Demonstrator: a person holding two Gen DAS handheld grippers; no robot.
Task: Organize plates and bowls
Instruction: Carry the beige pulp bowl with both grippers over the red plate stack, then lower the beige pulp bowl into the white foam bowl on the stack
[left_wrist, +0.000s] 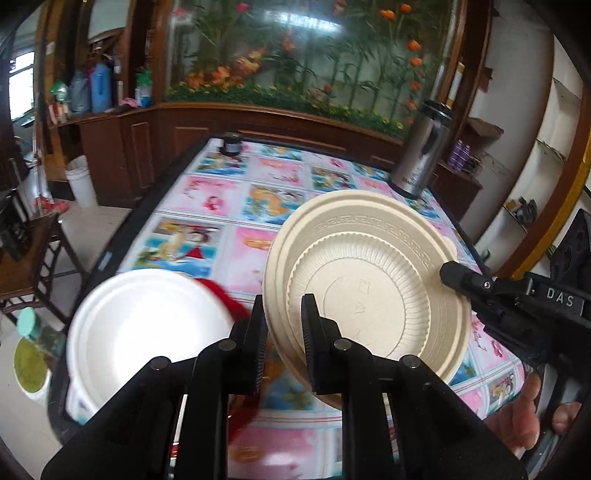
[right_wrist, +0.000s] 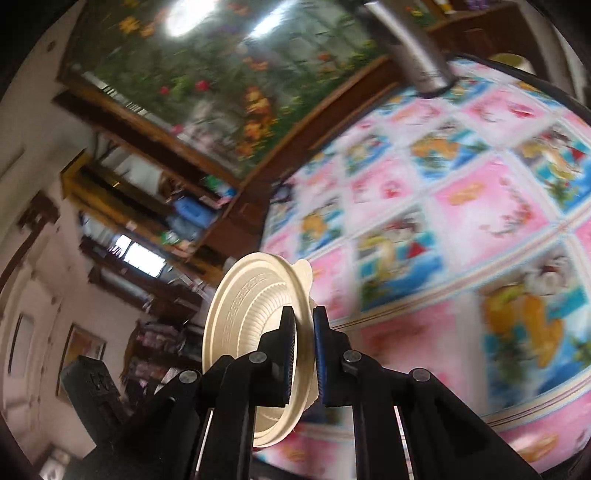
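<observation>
Both grippers clamp one beige bowl (left_wrist: 369, 280), lifted off the patterned table (left_wrist: 221, 206): the left gripper (left_wrist: 283, 343) pinches its near rim, the right gripper (right_wrist: 303, 354) its far rim, probably to steady it. A blurred white bowl (left_wrist: 147, 325) sits lower left, likely the stacking target.

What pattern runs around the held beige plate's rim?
An embossed Greek-key band on the beige plate, with radial ribbing inside it; clearest in the left wrist view.

Wooden cabinets (left_wrist: 155, 136), floral glass panel (left_wrist: 303, 55), bright window (right_wrist: 142, 256)
</observation>
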